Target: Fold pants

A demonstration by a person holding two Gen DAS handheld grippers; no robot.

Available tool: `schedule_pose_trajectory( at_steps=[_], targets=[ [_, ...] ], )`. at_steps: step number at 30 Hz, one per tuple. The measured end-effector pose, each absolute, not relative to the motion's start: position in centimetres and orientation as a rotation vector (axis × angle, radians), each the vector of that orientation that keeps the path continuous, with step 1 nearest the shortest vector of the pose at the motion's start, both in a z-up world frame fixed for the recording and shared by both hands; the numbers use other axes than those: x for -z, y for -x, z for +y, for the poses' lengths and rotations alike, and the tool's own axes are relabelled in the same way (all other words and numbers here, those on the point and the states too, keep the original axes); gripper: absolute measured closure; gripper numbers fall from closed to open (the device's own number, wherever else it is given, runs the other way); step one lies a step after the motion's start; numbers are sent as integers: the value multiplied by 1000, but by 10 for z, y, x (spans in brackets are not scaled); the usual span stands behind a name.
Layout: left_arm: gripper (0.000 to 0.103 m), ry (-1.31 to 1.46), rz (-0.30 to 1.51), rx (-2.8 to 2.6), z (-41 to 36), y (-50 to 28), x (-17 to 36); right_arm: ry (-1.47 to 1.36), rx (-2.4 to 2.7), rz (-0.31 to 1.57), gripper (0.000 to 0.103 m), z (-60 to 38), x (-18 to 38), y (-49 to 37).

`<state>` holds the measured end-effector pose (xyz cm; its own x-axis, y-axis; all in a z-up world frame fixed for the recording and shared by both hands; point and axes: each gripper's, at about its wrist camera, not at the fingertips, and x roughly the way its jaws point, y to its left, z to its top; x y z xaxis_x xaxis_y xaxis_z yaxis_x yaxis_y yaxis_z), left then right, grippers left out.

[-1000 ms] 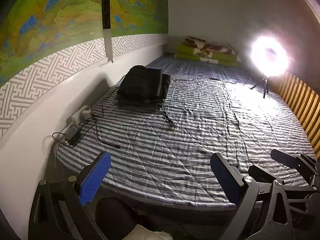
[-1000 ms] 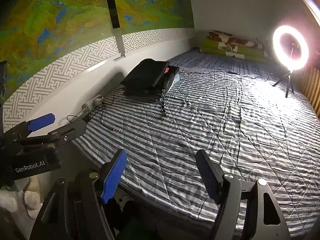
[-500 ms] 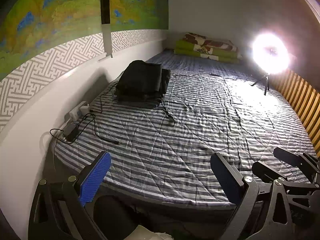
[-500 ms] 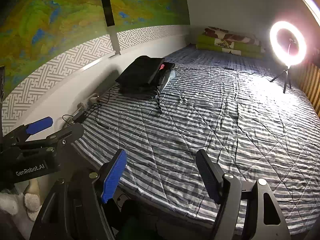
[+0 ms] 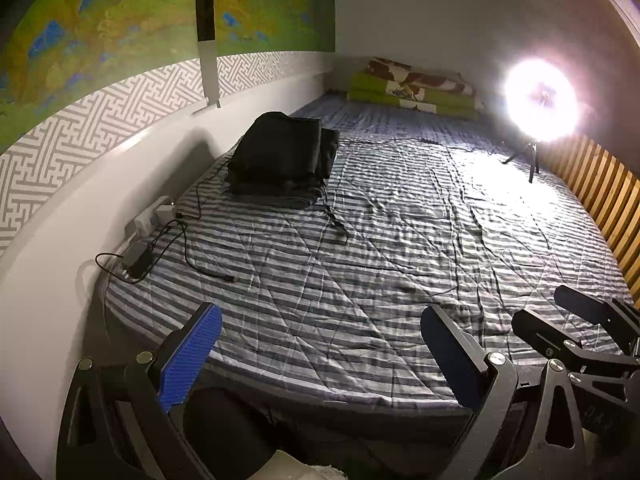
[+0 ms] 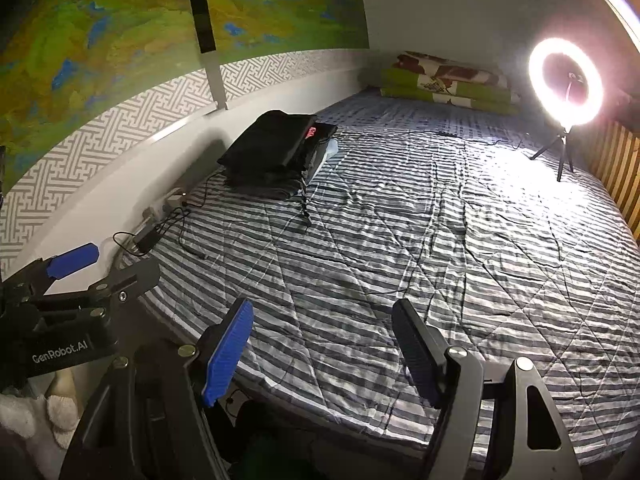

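Note:
A stack of folded dark pants lies on the striped bed near the left wall, far from both grippers. My left gripper hangs open over the bed's front edge, nothing between its blue pads. My right gripper is also open and empty at the front edge. In the left wrist view the right gripper shows at the lower right; in the right wrist view the left gripper shows at the lower left.
A power strip with a charger and loose cables lies along the left wall. A lit ring light on a tripod stands at the back right by wooden slats. Folded green bedding sits at the far end.
Both views have drifted slightly, so the pants stack and the bed sit a little differently in frame. Both grippers stay open and empty.

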<state>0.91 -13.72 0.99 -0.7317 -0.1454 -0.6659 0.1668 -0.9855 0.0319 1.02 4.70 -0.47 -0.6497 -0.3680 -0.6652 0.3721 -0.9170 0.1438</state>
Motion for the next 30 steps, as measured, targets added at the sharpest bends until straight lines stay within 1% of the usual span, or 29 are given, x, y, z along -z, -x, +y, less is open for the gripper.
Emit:
schedule_pose_trajectory(
  at_steps=[24, 30],
  targets=[
    [1, -1086, 36, 2777, -128, -2, -6, -1031, 2579, 19, 35, 52, 9, -3],
    [1, -1084, -6, 2796, -127, 9, -2, -1051, 2582, 8, 35, 52, 14, 4]
  ],
)
